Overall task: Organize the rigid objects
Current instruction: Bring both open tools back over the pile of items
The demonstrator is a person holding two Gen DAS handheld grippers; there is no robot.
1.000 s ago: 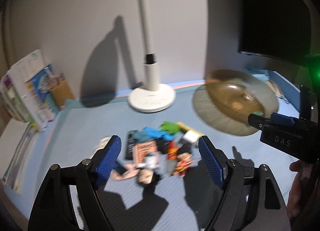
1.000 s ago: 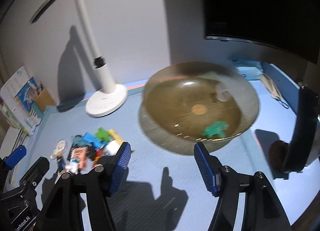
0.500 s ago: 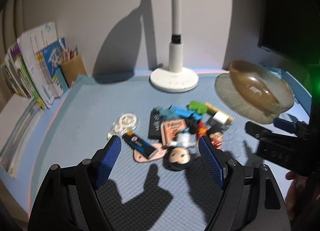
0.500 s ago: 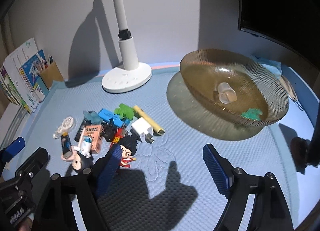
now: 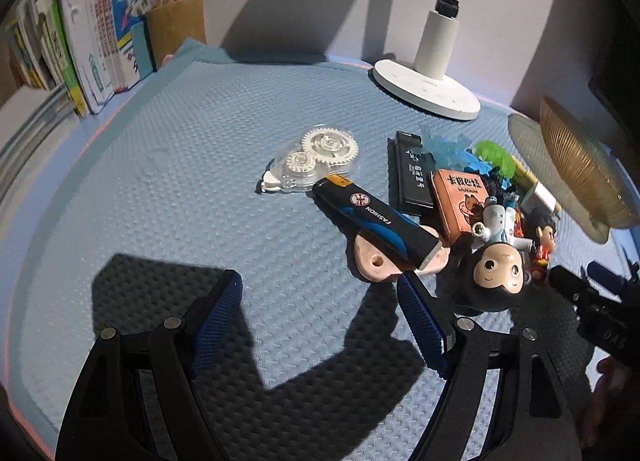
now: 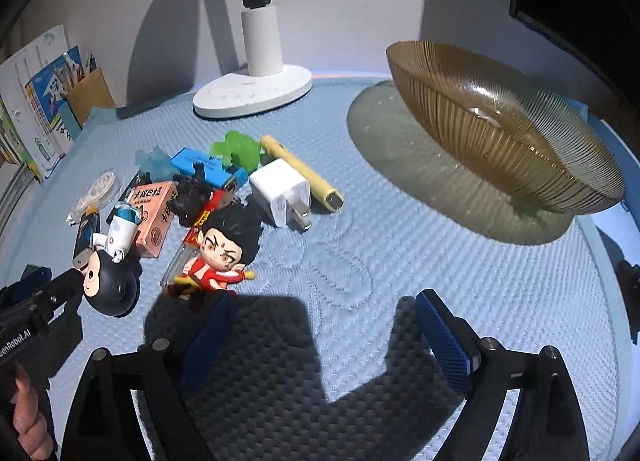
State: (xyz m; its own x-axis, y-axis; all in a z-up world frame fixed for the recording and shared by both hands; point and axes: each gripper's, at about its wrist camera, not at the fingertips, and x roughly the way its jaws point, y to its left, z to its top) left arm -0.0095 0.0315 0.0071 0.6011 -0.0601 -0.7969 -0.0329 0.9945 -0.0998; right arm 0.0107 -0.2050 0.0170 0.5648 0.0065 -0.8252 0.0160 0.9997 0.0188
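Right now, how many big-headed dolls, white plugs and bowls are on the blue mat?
Big-headed dolls: 2 (red-suited doll, white-suited doll)
White plug: 1
Bowl: 1
Total: 4

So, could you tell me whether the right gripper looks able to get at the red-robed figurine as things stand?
Probably yes. The right gripper is open and empty, and the red-robed figurine lies just beyond its left finger, at the near edge of the pile with nothing on top. The black-headed doll beside it leaves a gap.
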